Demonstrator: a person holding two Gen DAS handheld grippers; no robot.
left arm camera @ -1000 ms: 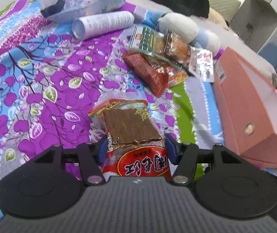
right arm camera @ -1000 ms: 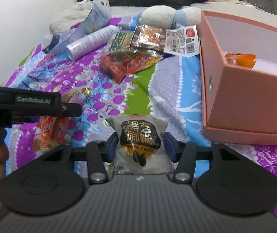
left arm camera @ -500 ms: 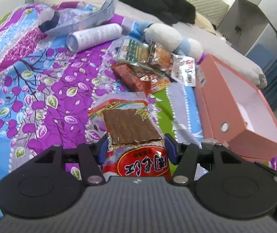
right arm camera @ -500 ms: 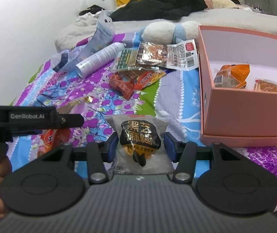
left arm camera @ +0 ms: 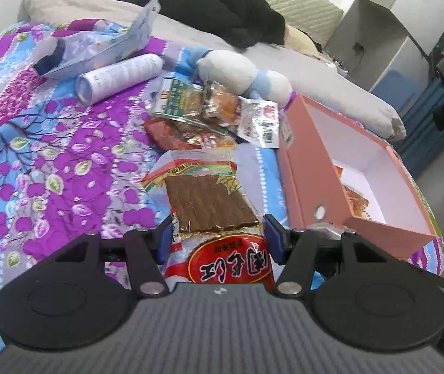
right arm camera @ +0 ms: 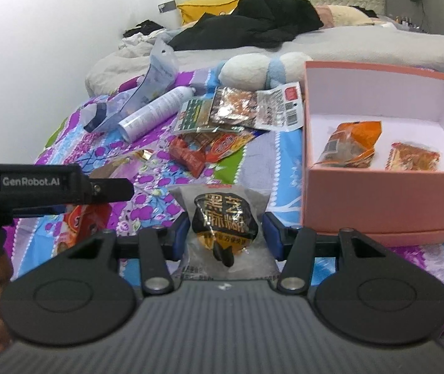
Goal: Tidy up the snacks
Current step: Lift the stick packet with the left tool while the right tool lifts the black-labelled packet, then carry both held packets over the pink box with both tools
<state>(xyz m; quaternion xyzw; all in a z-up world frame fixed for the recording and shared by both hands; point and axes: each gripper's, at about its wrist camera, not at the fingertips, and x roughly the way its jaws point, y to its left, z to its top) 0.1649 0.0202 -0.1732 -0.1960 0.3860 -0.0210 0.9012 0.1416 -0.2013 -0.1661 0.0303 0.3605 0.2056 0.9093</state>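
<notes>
Left gripper [left arm camera: 217, 238], black with blue pads, clamps a clear-and-red plastic packet of brown snack sticks [left arm camera: 211, 205] by both side edges; packet raised off the bed. Below: purple-and-blue floral bedspread [left arm camera: 50, 162]. Beyond the packet, a loose heap of foil and plastic snack packets [left arm camera: 209, 115]. White cylindrical spray can [left arm camera: 119, 76] lies on its side, upper left. Open pink cardboard box [left arm camera: 303, 168] at right, white inside, orange packets partly visible within. White-and-blue plush toy [left arm camera: 240, 71] behind the heap.
</notes>
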